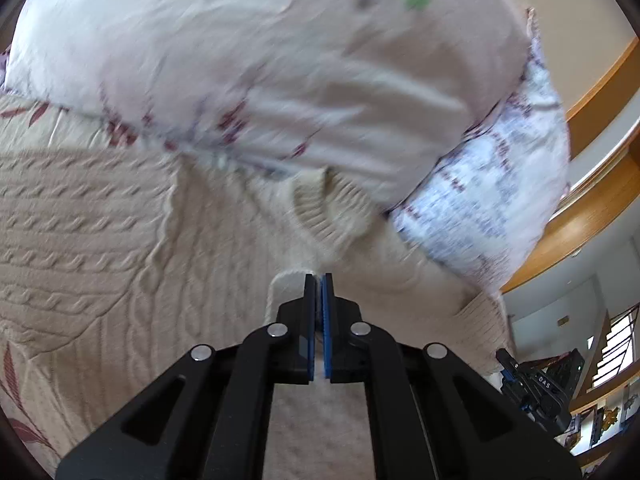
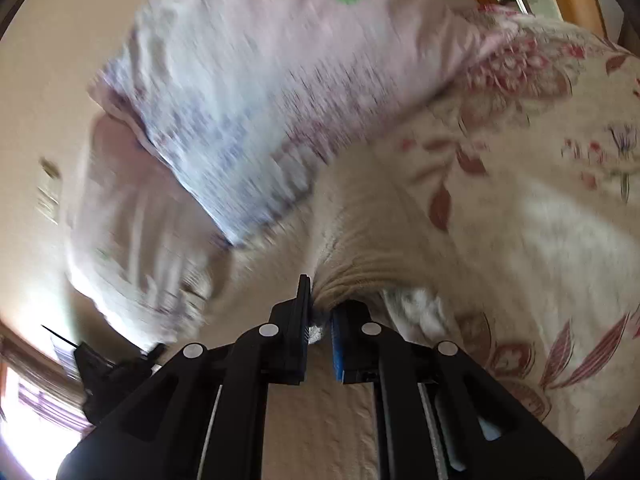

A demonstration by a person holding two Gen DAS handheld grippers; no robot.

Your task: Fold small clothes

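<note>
A cream cable-knit sweater (image 1: 104, 232) lies spread on a floral bedspread (image 1: 24, 412). Its ribbed collar (image 1: 320, 216) shows just beyond my left gripper (image 1: 319, 280). That gripper is shut on a fold of the sweater's knit edge, the blue pads pressed together on it. In the right wrist view my right gripper (image 2: 320, 300) is shut on a bunched ribbed edge of the same sweater (image 2: 360, 276), which puckers up out of the jaws. The other gripper (image 1: 536, 388) appears at the lower right of the left wrist view.
A large pale pillow (image 1: 280, 64) with a floral border lies just beyond the sweater, close to both grippers. A wooden bed frame (image 1: 600, 208) curves along the right. The floral bedspread (image 2: 540, 208) stretches to the right in the right wrist view.
</note>
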